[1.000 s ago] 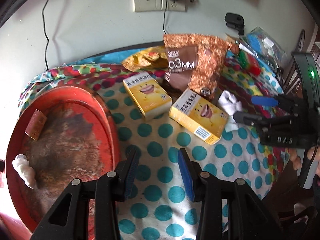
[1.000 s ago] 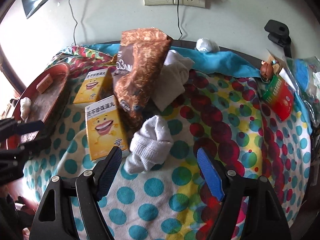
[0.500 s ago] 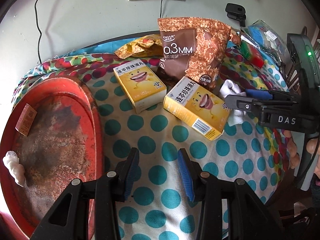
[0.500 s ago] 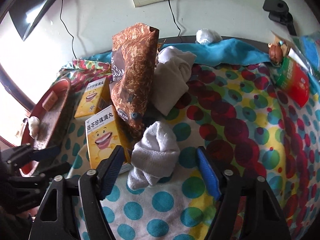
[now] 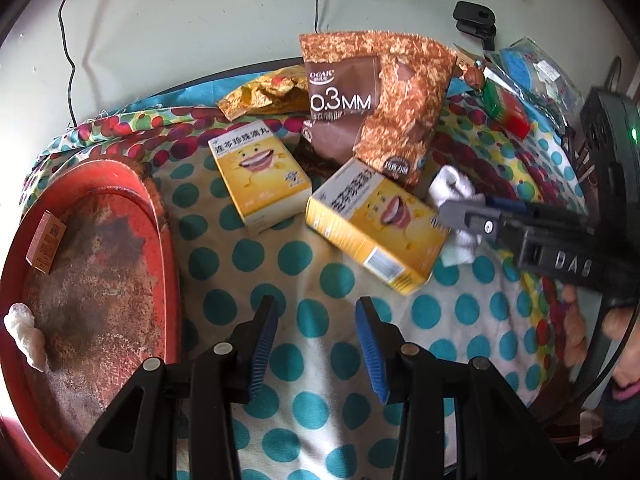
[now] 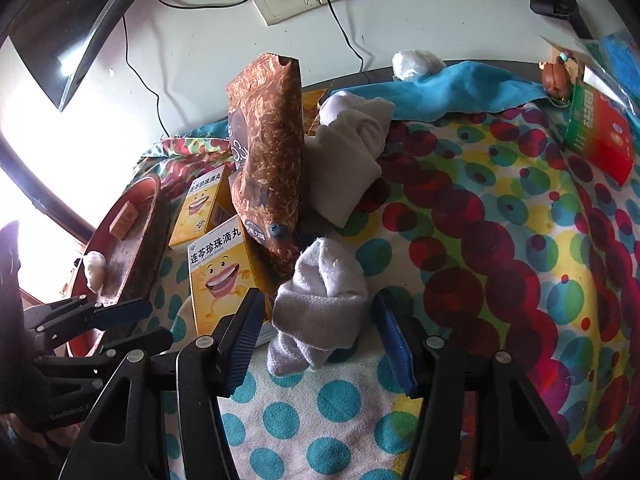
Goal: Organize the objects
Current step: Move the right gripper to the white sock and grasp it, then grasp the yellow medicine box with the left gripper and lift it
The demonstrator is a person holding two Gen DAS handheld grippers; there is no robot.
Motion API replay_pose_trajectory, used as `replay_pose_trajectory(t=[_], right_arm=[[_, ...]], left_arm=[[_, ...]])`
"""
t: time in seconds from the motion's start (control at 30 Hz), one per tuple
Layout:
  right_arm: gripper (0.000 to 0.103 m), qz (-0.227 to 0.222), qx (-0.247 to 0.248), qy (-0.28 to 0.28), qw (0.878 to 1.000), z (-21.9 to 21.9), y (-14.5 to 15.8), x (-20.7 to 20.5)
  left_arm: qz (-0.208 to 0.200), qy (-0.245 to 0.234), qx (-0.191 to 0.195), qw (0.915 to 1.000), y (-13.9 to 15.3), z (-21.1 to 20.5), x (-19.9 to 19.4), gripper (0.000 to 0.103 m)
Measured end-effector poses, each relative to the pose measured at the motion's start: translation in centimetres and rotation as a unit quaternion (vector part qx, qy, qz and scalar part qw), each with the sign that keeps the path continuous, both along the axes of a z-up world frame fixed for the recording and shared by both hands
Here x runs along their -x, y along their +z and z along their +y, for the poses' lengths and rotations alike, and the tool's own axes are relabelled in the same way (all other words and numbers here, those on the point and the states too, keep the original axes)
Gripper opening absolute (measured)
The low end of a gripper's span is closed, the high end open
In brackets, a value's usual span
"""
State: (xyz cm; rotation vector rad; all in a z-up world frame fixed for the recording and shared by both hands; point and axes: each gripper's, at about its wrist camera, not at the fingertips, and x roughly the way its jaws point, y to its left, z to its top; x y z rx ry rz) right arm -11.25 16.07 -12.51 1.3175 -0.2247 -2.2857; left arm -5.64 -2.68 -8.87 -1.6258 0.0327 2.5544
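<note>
My right tongs (image 6: pixel 316 336) straddle the rolled white terry sock (image 6: pixel 320 312), and their jaws have just been closing around it. The blue pads are not pressing on it yet; a gap shows on the 3 o'clock side, so I call them open with the sock between them. My left tongs (image 5: pixel 316 344) hover part-open and empty over the bench under its dotted teal-and-white cloth (image 5: pixel 304 276), nothing between the pads.

The sock lies at the 3 o'clock end of the nearer yellow cardboard box with a smiling cartoon face (image 5: pixel 376 224), touching it. A second, matching yellow box (image 5: pixel 260 176) sits at 10 o'clock from the first, just beside it. Behind both, toward 12 o'clock, stands the brown crinkly snack bag (image 5: pixel 376 108).

The worn red oval tray (image 5: pixel 156 216) at 9 o'clock holds only a small orange carton (image 5: pixel 45 242) and a white crumpled wad (image 5: pixel 24 336). I judge the tidying barely begun: if the tray is the destination, which I cannot confirm, then both boxes, the bag, the sock and a larger folded grey cloth (image 6: pixel 348 156) are all left. Next step, I reckon, is a firm pinch on the sock.
</note>
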Motion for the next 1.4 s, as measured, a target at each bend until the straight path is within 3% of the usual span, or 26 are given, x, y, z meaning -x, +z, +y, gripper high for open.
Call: replay_pose_trajectory(t=[0.2,0.23,0.33,0.4,0.43,0.53,0.63,0.8,1.1,1.23,1.4], right_arm=[[0.044,0.015,0.007,0.006,1.000,0.2,0.2,-0.5],[0.040,0.006,0.013,0.003,1.000,0.4,0.1,-0.3],[0.040,-0.011,0.025,0.000,1.000,0.9,-0.7,0.0],[0.039,0.007,-0.001,0.013,1.000,0.0,-0.5,-0.3],[0.031,0.027,-0.023,0.022,0.999,-0.6,-0.2,-0.6],[0.027,0.078,-0.054,0.024,0.995,-1.0,0.6,-1.3],[0.026,0.107,-0.064,0.003,0.992,0.0,1.3,-0.9],[0.026,0.138,-0.072,-0.023,0.988,2.5,1.6,0.3],[0.027,0.089,-0.033,-0.020,0.995,4.0,-0.1,2.4],[0.027,0.072,-0.003,-0.021,0.997,4.8,-0.5,2.8],[0.027,0.068,-0.001,-0.020,0.997,4.8,-0.7,2.8]], left_arm=[[-0.018,0.030,-0.025,0.9991,0.6,0.2,1.1,0.041],[-0.020,0.033,-0.023,0.9990,0.7,0.3,1.2,0.041],[-0.019,0.043,-0.012,0.9988,1.1,0.9,1.7,0.041],[-0.021,0.050,-0.012,0.9984,1.3,1.4,2.1,0.041],[-0.024,0.055,-0.014,0.9981,1.3,1.5,2.3,0.041],[-0.044,0.075,-0.033,0.9956,1.3,2.0,3.1,0.043],[-0.062,0.110,-0.064,0.9900,1.4,2.0,3.7,0.049],[-0.091,0.143,-0.073,0.9828,1.0,2.7,4.9,0.053],[-0.112,0.204,-0.090,0.9684,0.6,3.2,6.9,0.054],[-0.108,0.225,-0.068,0.9659,0.6,3.2,7.7,0.056],[-0.114,0.255,-0.060,0.9584,0.0,2.7,7.6,0.058]])
